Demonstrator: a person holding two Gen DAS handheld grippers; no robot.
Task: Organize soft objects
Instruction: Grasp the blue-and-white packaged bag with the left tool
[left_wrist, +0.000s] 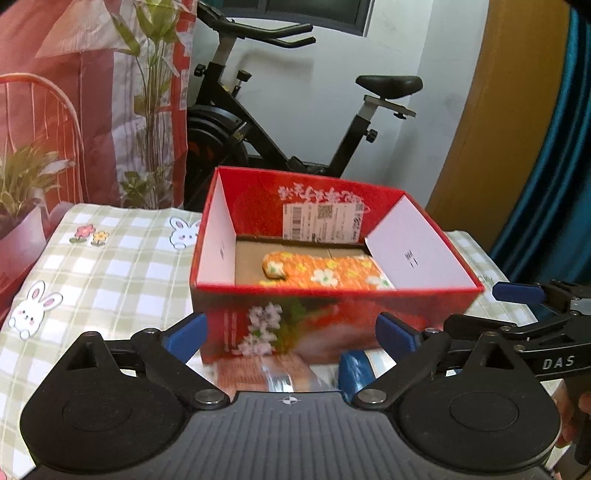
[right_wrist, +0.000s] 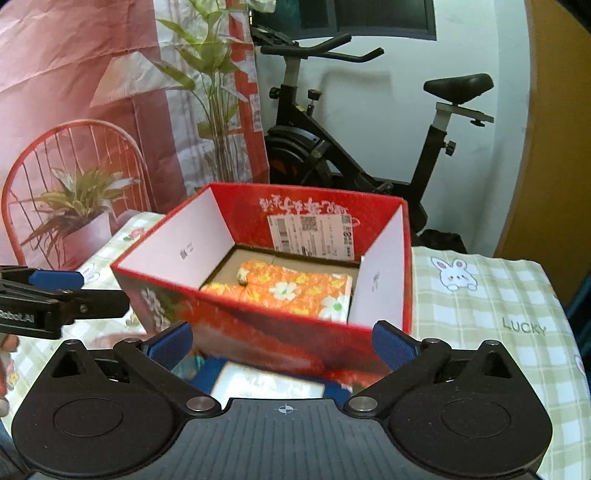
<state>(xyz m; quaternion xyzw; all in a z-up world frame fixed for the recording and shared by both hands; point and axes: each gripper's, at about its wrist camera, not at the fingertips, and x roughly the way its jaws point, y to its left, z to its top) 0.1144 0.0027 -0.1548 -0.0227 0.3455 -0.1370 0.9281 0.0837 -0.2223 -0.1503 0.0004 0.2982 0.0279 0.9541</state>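
Note:
An open red cardboard box (left_wrist: 280, 314) (right_wrist: 258, 332) stands on the green checked tablecloth (left_wrist: 110, 266) (right_wrist: 491, 314). Inside it, on the bottom, lies an orange soft cloth item with white flowers (left_wrist: 325, 273) (right_wrist: 291, 288). My left gripper (left_wrist: 291, 332) is open just short of the box's near wall, nothing between its blue pads. My right gripper (right_wrist: 282, 341) is also open at the near wall and holds nothing. Each gripper's blue fingertip shows at the edge of the other's view (left_wrist: 517, 291) (right_wrist: 55, 278). Blurred flat packets (left_wrist: 258, 376) (right_wrist: 266, 384) lie on the table below the grippers.
A black exercise bike (left_wrist: 280, 122) (right_wrist: 369, 147) stands behind the table against a white wall. A printed backdrop with plants and a red chair (left_wrist: 92, 110) (right_wrist: 92, 147) hangs at the left. A wooden door (left_wrist: 517, 110) and a blue curtain (left_wrist: 561, 184) are at the right.

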